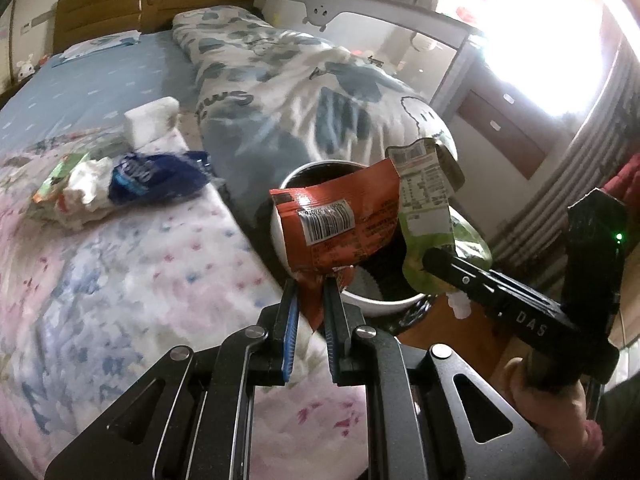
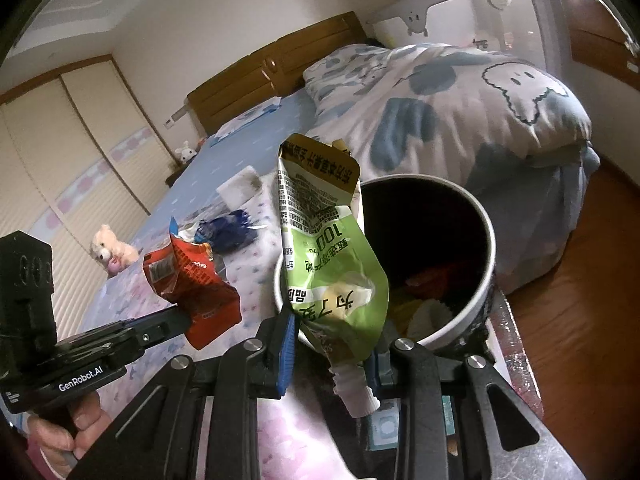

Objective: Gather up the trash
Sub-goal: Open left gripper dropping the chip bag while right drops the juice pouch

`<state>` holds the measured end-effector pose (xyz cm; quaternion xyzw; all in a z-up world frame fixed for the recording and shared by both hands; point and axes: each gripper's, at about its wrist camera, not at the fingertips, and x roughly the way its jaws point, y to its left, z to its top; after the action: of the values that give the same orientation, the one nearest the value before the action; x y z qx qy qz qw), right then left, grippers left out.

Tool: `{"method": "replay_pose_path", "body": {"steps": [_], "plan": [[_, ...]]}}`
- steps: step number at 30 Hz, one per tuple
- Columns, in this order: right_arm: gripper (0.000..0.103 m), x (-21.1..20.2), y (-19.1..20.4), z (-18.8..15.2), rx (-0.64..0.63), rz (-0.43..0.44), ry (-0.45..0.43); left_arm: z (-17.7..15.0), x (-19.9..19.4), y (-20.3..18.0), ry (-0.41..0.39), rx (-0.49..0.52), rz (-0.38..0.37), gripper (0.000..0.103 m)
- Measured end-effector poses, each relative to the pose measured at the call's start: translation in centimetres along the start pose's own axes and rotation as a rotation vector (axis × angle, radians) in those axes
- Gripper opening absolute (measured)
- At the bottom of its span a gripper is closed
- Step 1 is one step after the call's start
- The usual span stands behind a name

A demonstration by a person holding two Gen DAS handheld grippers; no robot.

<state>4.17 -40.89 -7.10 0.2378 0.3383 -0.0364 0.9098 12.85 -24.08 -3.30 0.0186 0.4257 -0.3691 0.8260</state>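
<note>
My left gripper [image 1: 311, 300] is shut on a red snack wrapper [image 1: 332, 220] and holds it upright over the near rim of a white trash bin [image 1: 376, 304]. My right gripper [image 2: 332, 344] is shut on a green spouted drink pouch [image 2: 328, 248], held at the bin's [image 2: 486, 280] left rim. The bin has a dark inside with some trash at the bottom. In the right wrist view the red wrapper [image 2: 192, 280] and left gripper [image 2: 176, 326] are at the left. In the left wrist view the pouch [image 1: 428, 204] and right gripper [image 1: 436, 264] are at the right.
On the bed [image 1: 120, 280] lie a blue wrapper [image 1: 160, 176], crumpled white paper on a green packet [image 1: 80, 188] and a white box [image 1: 152, 120]. A folded patterned duvet [image 1: 304, 92] lies behind the bin. Wooden floor [image 2: 580, 320] is to the right.
</note>
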Motion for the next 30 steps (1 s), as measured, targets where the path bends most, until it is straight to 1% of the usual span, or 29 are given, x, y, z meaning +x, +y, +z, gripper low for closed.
{"method": "replay_pose_path", "body": {"steps": [10, 30], "plan": [[0.028, 0.3, -1.9, 0.9, 0.025, -0.025, -0.004, 1.2, 1.7, -0.8, 0.015, 0.009, 0.000, 0.011], [0.028, 2.0, -3.0, 2.7, 0.030, -0.053, 0.014, 2.7, 4.4, -1.7, 0.045, 0.008, 0.015, 0.011]]}}
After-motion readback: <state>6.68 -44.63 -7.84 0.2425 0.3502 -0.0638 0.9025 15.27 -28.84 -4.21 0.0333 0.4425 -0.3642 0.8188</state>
